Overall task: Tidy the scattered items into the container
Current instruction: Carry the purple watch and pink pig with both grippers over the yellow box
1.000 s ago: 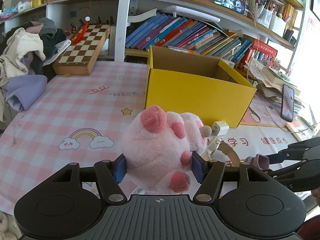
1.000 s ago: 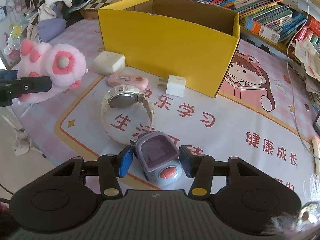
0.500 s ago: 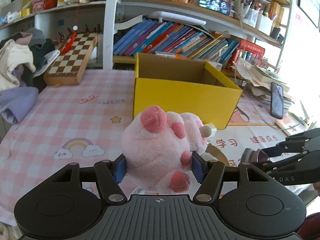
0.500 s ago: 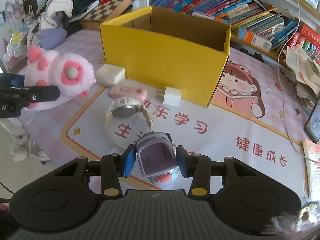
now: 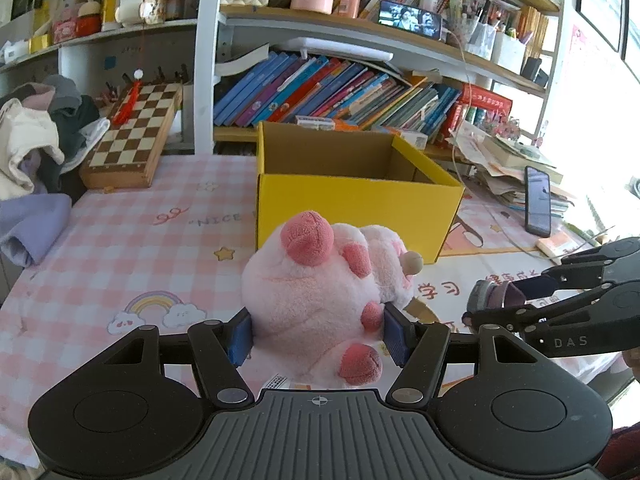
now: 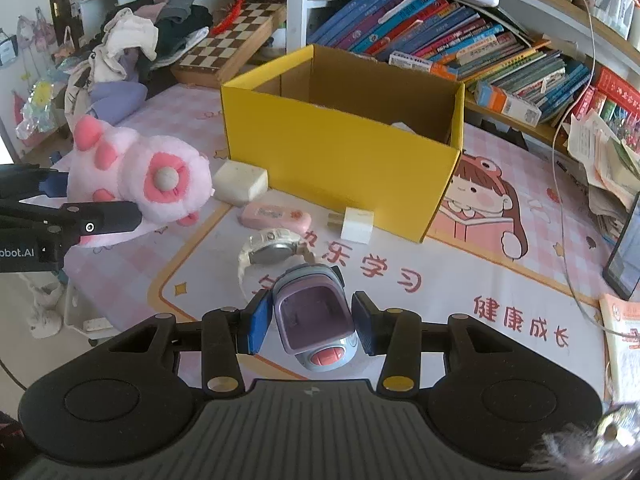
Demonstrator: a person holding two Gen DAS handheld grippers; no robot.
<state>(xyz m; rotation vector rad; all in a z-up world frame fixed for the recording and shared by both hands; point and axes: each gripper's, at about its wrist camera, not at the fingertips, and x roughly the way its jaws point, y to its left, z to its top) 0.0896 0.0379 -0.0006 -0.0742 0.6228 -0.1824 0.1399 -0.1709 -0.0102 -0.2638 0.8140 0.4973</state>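
My left gripper [image 5: 318, 338] is shut on a pink plush toy [image 5: 316, 280], held above the checked tablecloth in front of the open yellow box [image 5: 352, 208]. The right wrist view shows that plush [image 6: 152, 176] at the left. My right gripper [image 6: 312, 326] is shut on a small purple-grey gadget [image 6: 316, 312] with a red button, held just above the mat. Below it lies a white wristwatch [image 6: 272, 248]. A pink case [image 6: 276, 216], a white charger plug [image 6: 358, 224] and a white block [image 6: 240, 180] lie by the box's [image 6: 332, 152] front wall.
A chessboard [image 5: 136, 140] and a heap of clothes [image 5: 36, 140] sit at the back left. Shelves of books [image 5: 340, 92] run behind the box. A phone [image 5: 538, 200] leans on stacked papers [image 6: 608, 160] at the right.
My right gripper's pads have closed onto the purple gadget and lifted it off the mat. The left gripper still holds the plush in about the same place.
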